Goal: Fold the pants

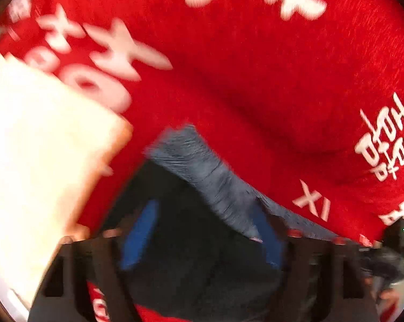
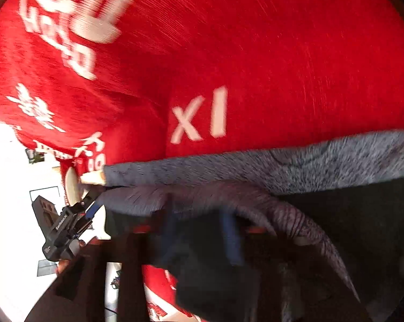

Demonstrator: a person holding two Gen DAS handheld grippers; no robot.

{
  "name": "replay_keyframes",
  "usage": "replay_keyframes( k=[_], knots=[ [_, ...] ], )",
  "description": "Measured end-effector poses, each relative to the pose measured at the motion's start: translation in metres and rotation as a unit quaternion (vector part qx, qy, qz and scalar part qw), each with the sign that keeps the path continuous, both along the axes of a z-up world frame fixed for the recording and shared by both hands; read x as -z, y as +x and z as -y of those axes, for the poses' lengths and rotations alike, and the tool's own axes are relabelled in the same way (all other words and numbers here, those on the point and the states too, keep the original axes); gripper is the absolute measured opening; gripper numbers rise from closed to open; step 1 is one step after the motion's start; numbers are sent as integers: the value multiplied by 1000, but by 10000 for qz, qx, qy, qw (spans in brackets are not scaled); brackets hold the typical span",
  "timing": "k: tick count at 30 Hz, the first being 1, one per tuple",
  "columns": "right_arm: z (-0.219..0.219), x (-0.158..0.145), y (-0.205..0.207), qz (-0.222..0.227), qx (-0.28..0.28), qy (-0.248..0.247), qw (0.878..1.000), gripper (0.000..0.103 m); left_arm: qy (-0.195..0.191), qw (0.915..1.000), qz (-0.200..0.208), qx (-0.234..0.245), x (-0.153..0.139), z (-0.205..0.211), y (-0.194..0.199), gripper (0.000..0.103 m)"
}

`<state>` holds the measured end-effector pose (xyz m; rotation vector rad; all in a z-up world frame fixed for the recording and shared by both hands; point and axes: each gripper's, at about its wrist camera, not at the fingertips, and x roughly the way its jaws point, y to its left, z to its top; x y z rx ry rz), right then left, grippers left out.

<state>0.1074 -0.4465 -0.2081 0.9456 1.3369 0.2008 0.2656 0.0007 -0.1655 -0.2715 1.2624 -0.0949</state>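
Observation:
The pants are dark grey-blue fabric [image 1: 202, 166] with a ribbed edge, hanging between both grippers over a red cloth with white lettering [image 1: 255, 67]. My left gripper [image 1: 202, 230], with blue pads, is shut on the pants' edge. In the right wrist view the pants [image 2: 255, 171] stretch across the frame as a taut band. My right gripper [image 2: 202, 230] is shut on a bunched part of them. The left gripper also shows in the right wrist view [image 2: 65, 222], holding the far end of the band. Both views are motion-blurred.
The red lettered cloth [image 2: 255, 53] covers the surface below. A pale, beige block-like object [image 1: 41, 147] stands at the left in the left wrist view. A bright white area [image 2: 8, 187] lies beyond the cloth's left edge.

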Motion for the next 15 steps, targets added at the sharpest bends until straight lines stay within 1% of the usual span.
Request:
replay_keyframes(
  k=[1, 2, 4, 6, 7, 8, 10, 11, 12, 13, 14, 15],
  knots=[
    [2, -9, 0, 84, 46, -75, 9999, 79, 35, 10000, 56, 46, -8, -2, -1, 76],
    [2, -22, -1, 216, 46, -210, 9995, 79, 147, 9998, 75, 75, -13, -4, -3, 76],
    [-5, -44, -4, 444, -125, -461, 9979, 79, 321, 9992, -4, 233, -14, 2, -8, 76],
    [-14, -52, -9, 505, -307, -568, 9966, 78, 405, 9977, -173, 511, -4, 17, -16, 76],
    [-25, -50, -13, 453, -488, -688, 9954, 71, 449, 9967, -252, 630, 4, 28, -20, 76],
    [-31, -45, -15, 383, -642, -811, 9939, 62, 494, 9955, -348, 732, 13, 38, -24, 76],
    [-42, -29, -16, 141, -983, -1301, 9865, 53, 574, 9937, -509, 823, 32, 55, -31, 76],
    [-44, -19, -17, 3, -1104, -1585, 9812, 48, 680, 9926, -571, 833, 43, 63, -33, 76],
    [-46, -4, -18, -126, -1228, -1935, 9733, 45, 911, 9908, -534, 846, 49, 70, -36, 76],
    [-45, 5, -18, -168, -1282, -2120, 9687, 33, 1109, 9887, -427, 915, 53, 76, -37, 77],
    [-41, 7, -20, -105, -1248, -2167, 9682, 23, 1217, 9868, -361, 1009, 54, 81, -38, 84],
    [-38, 7, -20, -3, -1196, -2113, 9701, 23, 1256, 9855, -352, 1084, 55, 85, -39, 87]
  ],
)
